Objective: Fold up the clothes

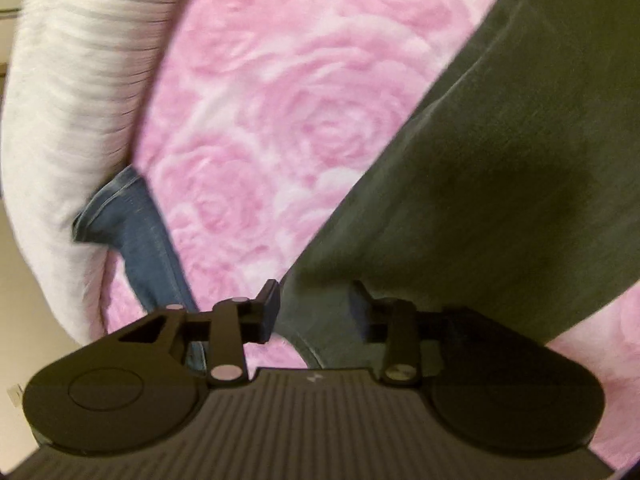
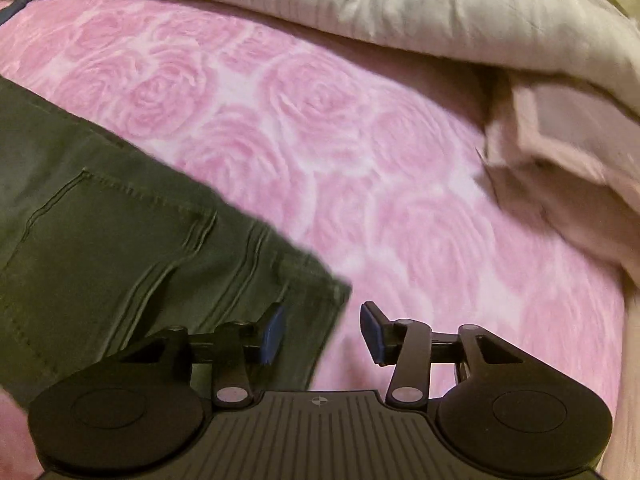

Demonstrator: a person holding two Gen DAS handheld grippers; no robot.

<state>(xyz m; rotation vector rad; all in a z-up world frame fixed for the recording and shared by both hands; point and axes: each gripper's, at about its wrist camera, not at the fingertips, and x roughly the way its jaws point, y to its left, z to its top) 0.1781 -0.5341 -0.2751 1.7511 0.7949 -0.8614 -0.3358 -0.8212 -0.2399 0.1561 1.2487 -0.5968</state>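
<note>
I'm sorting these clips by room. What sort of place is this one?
Most likely a bedroom, with clothes being folded on a bed. A pink rose-patterned blanket covers the soft surface, a pale rumpled duvet is bunched along its edge, and dark green trousers lie spread on it.

A bed covered in a pink rose-print spread, with pale bedding bunched along its edge.

The rose-print bedspread [image 2: 360, 160] fills most of the scene, soft pink with large, blurred rose blooms in a deeper pink, lying smooth and flat. Along its far side runs a rumpled, pale grey-white duvet [image 2: 400, 4] with fine stripes, heaped up higher than the spread and curving down toward the right. Seen from the left-hand camera, the same striped bedding rises on the left of the spread, its stripes smeared by motion blur. Beyond it, at the lower left, is a plain beige surface [image 1: 24, 280], too blurred to identify.
</note>
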